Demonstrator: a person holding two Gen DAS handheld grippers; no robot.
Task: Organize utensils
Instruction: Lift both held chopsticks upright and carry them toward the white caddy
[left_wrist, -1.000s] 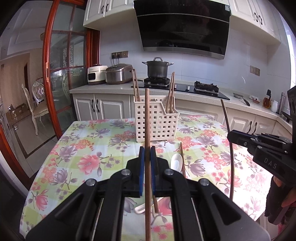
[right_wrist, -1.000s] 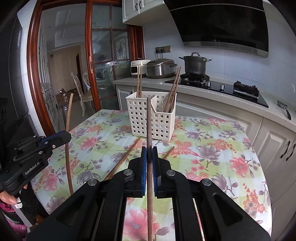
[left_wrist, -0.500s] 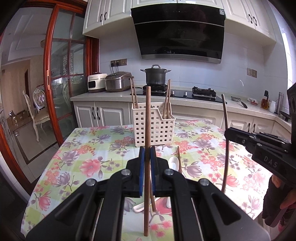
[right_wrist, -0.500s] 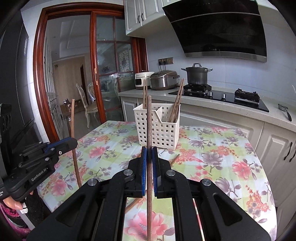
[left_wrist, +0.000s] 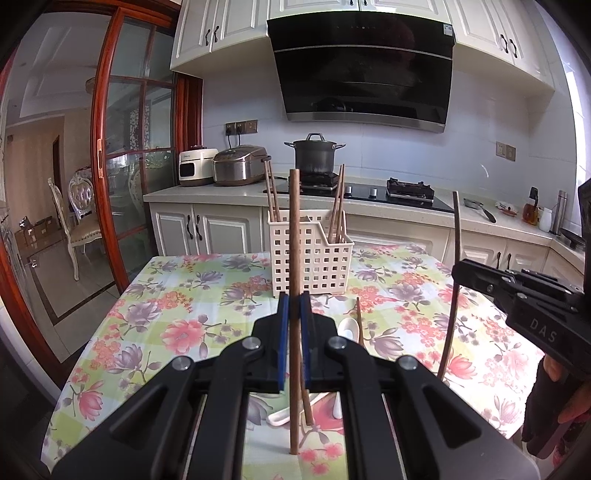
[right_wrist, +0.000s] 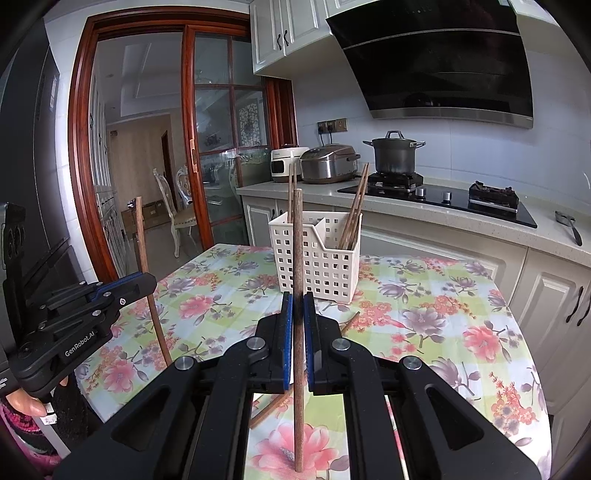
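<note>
Black tongs (left_wrist: 294, 310), blue pads (left_wrist: 283, 314), silver screws

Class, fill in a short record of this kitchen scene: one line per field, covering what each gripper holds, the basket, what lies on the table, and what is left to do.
Left gripper: shut on an upright wooden chopstick
Right gripper: shut on a second upright chopstick
Basket: white, slotted, standing on the floral tablecloth, chopsticks already in it
Loose on table: white spoon; one more chopstick
Left to do: held chopsticks not yet in the basket
</note>
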